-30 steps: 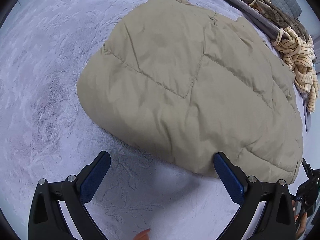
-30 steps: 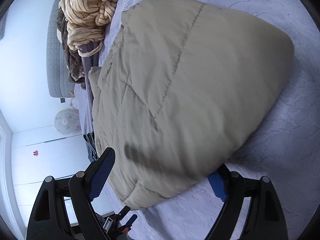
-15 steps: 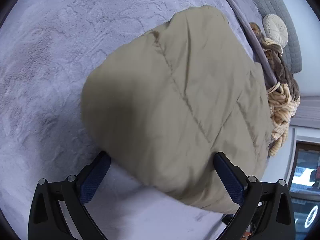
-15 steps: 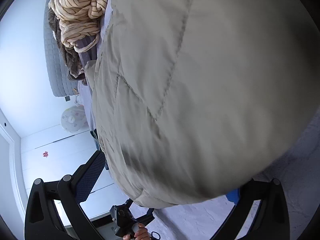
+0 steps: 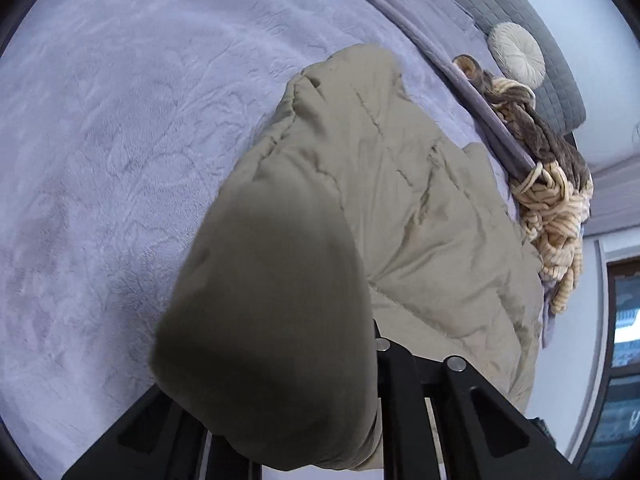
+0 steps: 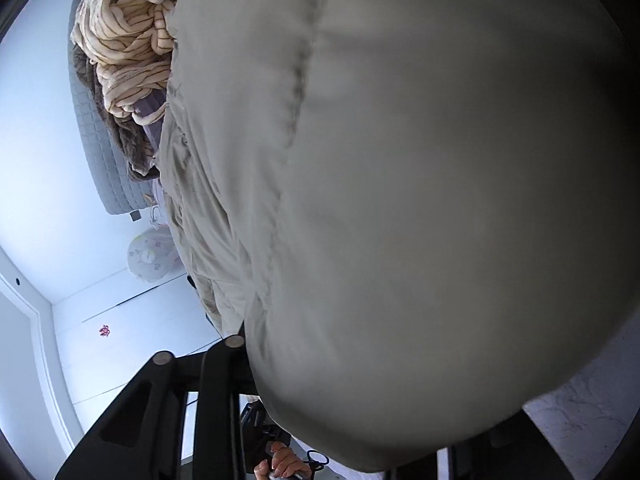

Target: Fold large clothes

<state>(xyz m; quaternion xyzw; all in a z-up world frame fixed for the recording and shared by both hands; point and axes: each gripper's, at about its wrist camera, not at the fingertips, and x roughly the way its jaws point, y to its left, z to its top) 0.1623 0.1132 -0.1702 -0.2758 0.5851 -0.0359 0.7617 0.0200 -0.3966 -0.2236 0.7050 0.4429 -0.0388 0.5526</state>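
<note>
The jaws of the left gripper [image 5: 280, 420] have just been closed on the near edge of the khaki padded jacket [image 5: 400, 208], which bulges up between them. The right gripper [image 6: 360, 432] has likewise been closed onto the hem; its view is filled by the fabric. The jacket lies on the lilac bedspread [image 5: 120, 160], with a striped garment [image 5: 556, 216] at three o'clock. Both edges appear secured, so the fold can likely be carried over.
</note>
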